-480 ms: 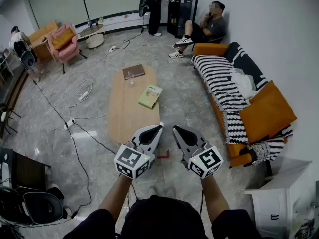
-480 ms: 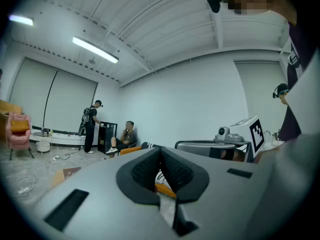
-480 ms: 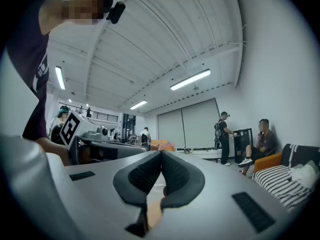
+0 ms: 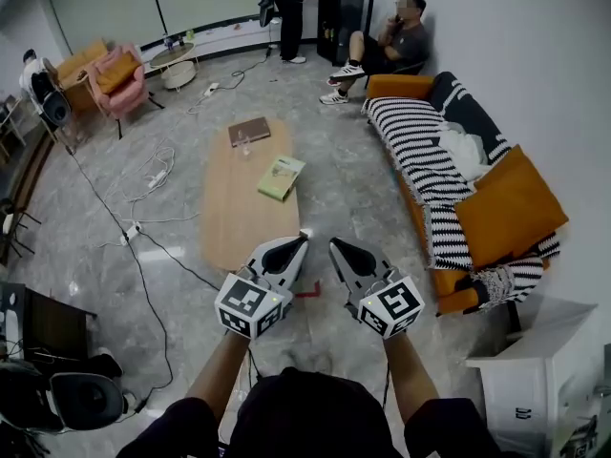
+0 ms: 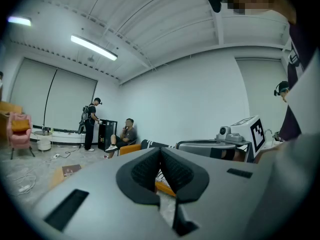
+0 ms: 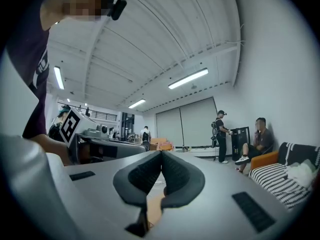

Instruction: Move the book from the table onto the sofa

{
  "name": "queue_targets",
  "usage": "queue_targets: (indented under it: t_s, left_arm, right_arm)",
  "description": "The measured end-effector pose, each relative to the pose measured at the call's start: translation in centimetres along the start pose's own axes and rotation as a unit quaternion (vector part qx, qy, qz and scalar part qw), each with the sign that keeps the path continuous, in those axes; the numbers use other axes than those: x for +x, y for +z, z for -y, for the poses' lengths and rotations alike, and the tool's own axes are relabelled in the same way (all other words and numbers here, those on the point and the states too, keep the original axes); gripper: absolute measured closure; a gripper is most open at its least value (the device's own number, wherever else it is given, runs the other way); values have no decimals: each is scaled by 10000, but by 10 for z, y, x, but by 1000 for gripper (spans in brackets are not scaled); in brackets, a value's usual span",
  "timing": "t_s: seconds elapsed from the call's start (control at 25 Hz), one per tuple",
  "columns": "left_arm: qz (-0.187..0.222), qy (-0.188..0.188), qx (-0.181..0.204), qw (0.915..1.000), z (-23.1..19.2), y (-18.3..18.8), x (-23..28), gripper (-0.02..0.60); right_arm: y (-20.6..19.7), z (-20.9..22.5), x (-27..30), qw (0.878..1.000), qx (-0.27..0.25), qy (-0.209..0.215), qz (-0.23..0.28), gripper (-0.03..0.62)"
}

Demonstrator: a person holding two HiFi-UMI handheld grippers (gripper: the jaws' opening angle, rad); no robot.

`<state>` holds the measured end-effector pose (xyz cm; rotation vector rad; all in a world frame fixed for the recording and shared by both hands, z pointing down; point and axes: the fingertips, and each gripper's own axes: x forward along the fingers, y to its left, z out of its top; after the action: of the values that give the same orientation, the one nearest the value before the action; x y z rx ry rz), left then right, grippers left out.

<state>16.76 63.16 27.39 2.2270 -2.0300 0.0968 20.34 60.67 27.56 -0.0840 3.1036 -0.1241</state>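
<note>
Change from the earlier frame: the coffee table (image 4: 232,219) and the green book (image 4: 282,176) sit slightly higher and further left in the head view. The book keeps its place on the tabletop, and my two grippers occupy the same position as before.

Left gripper (image 4: 302,239) – jaws closed, nothing between them; its own view shows the black ribbed pads (image 5: 148,170) meeting along one seam. Right gripper (image 4: 335,245) – jaws likewise together and empty, with the same pad seam in its view (image 6: 161,155). Both are held side by side above the grey marbled floor (image 4: 353,208), short of the table's near end and well apart from the book.

The table is a long, round-ended slab of pale wood. The book is thin, with a light-green cover, lying flat and askew near the right edge. A flat brown item (image 4: 249,130) lies at the far end. The sofa (image 4: 406,89) has an orange frame, a black-and-white striped throw (image 4: 420,160) and a square orange cushion (image 4: 509,208).
</note>
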Motion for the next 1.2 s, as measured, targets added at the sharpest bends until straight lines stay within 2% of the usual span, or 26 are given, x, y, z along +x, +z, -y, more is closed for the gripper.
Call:
queue_targets:
  t_s: [0.32,0.56,0.84,1.2]
  left_arm:
    - [-91,44,-5,9999,19,-8,27,568]
    - [-214,34,8,9998,17,-16,44,568]
    - [-228,16,4,9997,-16,-21,75,568]
    - [-257,-49,-153,9995,-95,-22,128,568]
  right_arm:
    - [-9,27,-21,9999,113,56,-41,571]
    - [-16,42,-18,9997,215,54,-32,571]
    - [-29,75,9,9996,280,-2,-88,571]
    - [-44,124,85,9988,397,-32,-282,571]
